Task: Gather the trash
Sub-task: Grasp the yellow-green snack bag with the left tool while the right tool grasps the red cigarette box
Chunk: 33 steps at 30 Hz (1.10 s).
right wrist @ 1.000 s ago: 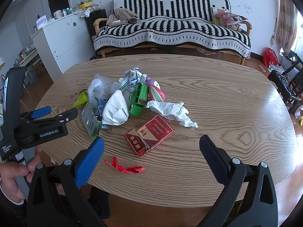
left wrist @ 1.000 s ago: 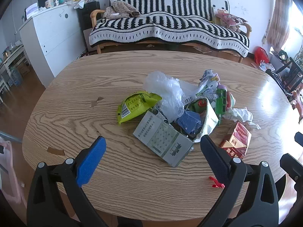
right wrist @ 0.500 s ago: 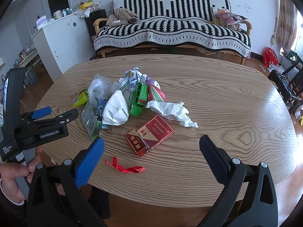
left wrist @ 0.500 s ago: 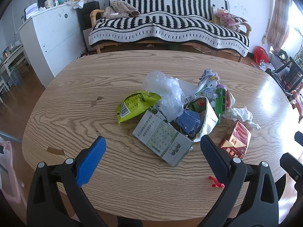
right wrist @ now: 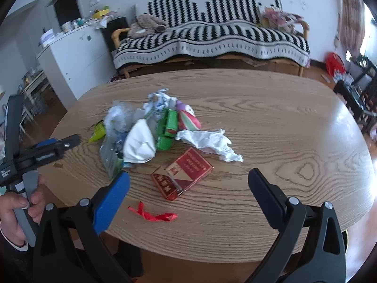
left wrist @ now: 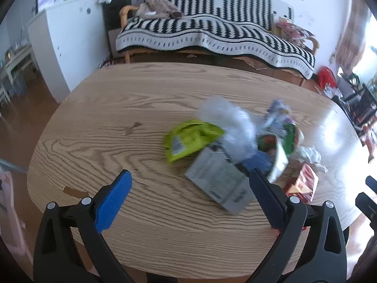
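Observation:
A pile of trash lies on the oval wooden table: a yellow-green snack bag, a grey carton, clear plastic wrap, a white mask, a green box, a crumpled tissue, a red cigarette box and a red ribbon. My left gripper is open and empty, just short of the grey carton. My right gripper is open and empty above the table's near edge, over the red box and ribbon.
A sofa with a black-and-white striped blanket stands behind the table. A white cabinet is at the back left. Dark chairs stand at the right. A hand holds the left gripper's handle.
The left wrist view has shifted and blurred; the trash pile now sits further right in it. The right gripper has moved slightly forward. Both stay open.

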Tool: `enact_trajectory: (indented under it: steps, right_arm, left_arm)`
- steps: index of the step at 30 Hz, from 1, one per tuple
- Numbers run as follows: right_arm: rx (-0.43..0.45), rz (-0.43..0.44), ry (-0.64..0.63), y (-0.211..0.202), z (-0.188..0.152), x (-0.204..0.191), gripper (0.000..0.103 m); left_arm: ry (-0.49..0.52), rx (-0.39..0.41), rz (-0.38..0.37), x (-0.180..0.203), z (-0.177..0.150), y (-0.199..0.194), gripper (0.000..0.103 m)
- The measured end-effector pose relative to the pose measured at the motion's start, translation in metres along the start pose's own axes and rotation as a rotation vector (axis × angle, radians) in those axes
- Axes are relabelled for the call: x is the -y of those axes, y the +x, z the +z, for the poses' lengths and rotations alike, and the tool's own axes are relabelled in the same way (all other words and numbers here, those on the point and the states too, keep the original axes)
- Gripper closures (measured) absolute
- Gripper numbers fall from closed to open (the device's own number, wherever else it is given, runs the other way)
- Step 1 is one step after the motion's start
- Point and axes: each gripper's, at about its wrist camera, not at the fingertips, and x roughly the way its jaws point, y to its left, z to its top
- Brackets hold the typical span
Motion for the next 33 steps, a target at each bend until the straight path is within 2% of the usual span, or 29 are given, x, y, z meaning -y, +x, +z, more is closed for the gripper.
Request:
enact_trajectory:
  steps: [2,7,9,13,15,18,20,22,26,27,28,29,30,32,33]
  right_arm:
    - [-0.038,0.000,0.034,0.012,0.001,0.006,0.006]
    - [-0.148,0.057,0.145,0.051,0.000,0.015,0.006]
    - [-0.166,0.057,0.167,0.062,0.000,0.015,0.006]
    - [-0.201,0.049,0.197,0.088,0.001,0.010,0.006]
    - [-0.220,0.059,0.201,0.098,0.003,0.009,0.006]
    - [-0.231,0.049,0.214,0.110,0.004,0.007,0.006]
    - [-0.233,0.040,0.224,0.118,0.004,0.006,0.006]
    - [-0.232,0.020,0.219,0.123,0.004,0.006,0.008]
    - [-0.247,-0.017,0.186,0.132,0.003,0.000,0.022]
    - [-0.239,-0.017,0.184,0.132,0.002,0.000,0.026]
    - [-0.227,-0.024,0.177,0.130,0.002,0.000,0.029]
    - [-0.217,-0.023,0.171,0.127,0.004,0.000,0.041]
    - [-0.217,-0.021,0.167,0.124,0.004,0.000,0.066]
    - [-0.218,0.041,0.185,0.116,0.004,0.005,0.090]
    - [-0.214,0.057,0.187,0.112,0.004,0.007,0.097]
  left_arm:
    - [-0.048,-0.018,-0.011,-0.018,0.000,0.008,0.006]
    - [-0.146,-0.033,-0.015,-0.055,0.023,0.031,0.006]
    - [-0.120,-0.041,-0.043,-0.055,0.031,0.046,0.006]
    - [-0.028,-0.082,-0.052,-0.037,0.039,0.081,0.006]
    - [0.089,-0.086,-0.022,-0.018,0.039,0.098,0.006]
    - [0.196,-0.073,0.014,-0.005,0.041,0.112,0.006]
    - [0.189,-0.069,0.001,-0.007,0.046,0.118,0.006]
    - [0.176,-0.060,-0.046,-0.011,0.053,0.124,0.006]
    - [0.222,-0.063,-0.059,-0.010,0.055,0.136,0.010]
    - [0.233,-0.060,-0.067,-0.009,0.054,0.137,0.022]
    - [0.245,-0.066,-0.064,-0.008,0.054,0.138,0.041]
    - [0.254,-0.078,-0.050,-0.005,0.053,0.139,0.051]
    - [0.259,-0.102,-0.042,-0.005,0.053,0.139,0.064]
    - [0.261,-0.119,-0.018,-0.008,0.052,0.131,0.073]
    - [0.257,-0.124,-0.012,-0.010,0.053,0.126,0.074]
